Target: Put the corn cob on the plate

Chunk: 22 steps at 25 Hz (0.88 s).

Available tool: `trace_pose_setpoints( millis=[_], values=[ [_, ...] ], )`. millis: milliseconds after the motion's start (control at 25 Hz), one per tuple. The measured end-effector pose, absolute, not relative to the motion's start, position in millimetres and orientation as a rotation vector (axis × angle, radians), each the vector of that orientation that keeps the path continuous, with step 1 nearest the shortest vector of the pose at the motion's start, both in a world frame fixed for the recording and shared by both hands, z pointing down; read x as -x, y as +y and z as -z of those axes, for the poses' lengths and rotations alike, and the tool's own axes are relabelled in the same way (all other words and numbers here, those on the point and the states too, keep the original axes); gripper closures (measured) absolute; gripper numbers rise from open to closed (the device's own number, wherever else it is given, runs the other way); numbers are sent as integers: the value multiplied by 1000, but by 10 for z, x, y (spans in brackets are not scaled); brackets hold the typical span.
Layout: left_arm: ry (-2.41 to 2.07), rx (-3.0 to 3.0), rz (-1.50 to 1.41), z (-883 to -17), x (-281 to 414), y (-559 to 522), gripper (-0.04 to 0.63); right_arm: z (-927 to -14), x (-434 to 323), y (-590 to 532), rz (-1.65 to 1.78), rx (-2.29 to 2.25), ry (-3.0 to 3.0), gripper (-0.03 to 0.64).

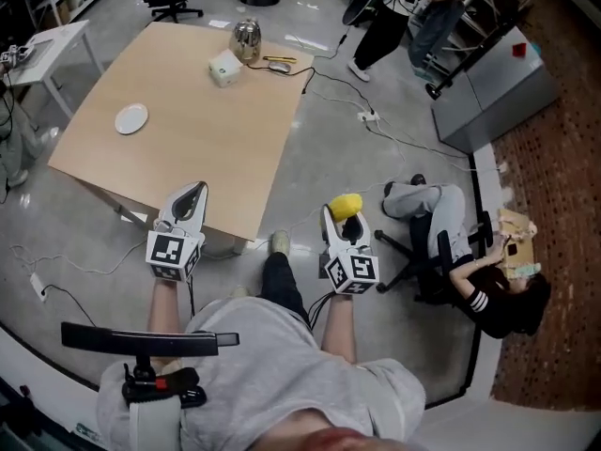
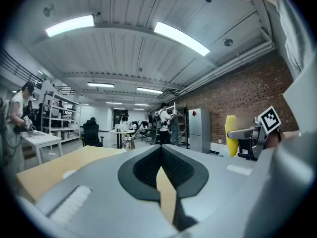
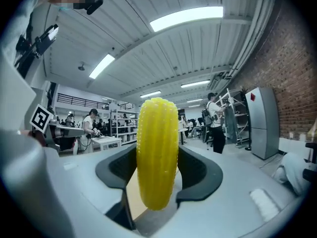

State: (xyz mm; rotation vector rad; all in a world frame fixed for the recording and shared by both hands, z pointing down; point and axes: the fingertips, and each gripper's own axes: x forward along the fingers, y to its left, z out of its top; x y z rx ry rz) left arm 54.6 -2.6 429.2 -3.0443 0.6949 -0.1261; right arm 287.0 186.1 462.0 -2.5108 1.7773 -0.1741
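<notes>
At the left of the head view a small white plate [image 1: 131, 118] lies flat on the tan counter [image 1: 202, 134], near its left edge, its plain face showing. At the counter's far edge stand a shiny metal kettle [image 1: 247, 38] and, just beside it, a white box [image 1: 225, 67]. Nearer, the left forearm reaches forward and holds the left tool [image 1: 192, 194] over the counter's near edge, pointing ahead, with its marker cube toward the person. Its jaws are closed tip to tip with nothing between them, and only the counter's tan shows through the slit behind the tips. To the right, the right forearm reaches forward alongside it. The right tool [image 1: 346, 222] hangs over the grey floor, off the counter's near right corner. Its jaws are clamped on the yellow corn cob [image 3: 157, 152], gripped around its middle. In both gripper views the cob's long axis stands upright, crosswise to the jaws, rounded end up. The cob is well apart from the plate. Farther right, a person sits low by a chair.
</notes>
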Motion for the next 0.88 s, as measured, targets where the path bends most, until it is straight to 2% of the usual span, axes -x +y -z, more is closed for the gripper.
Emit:
trace_pose_setpoints(
  millis=[320, 600, 880],
  values=[
    [1118, 2922, 131, -4293, 224, -645, 575, -4632, -2704, 614, 173, 2294, 2074, 362],
    [1415, 2803, 145, -4194, 612, -934, 575, -4535, -2476, -296, 193, 2081, 2328, 362],
    [1679, 2703, 161, -4474, 430, -1479, 575, -4769, -2639, -1427, 224, 1860, 2576, 362]
  ],
)
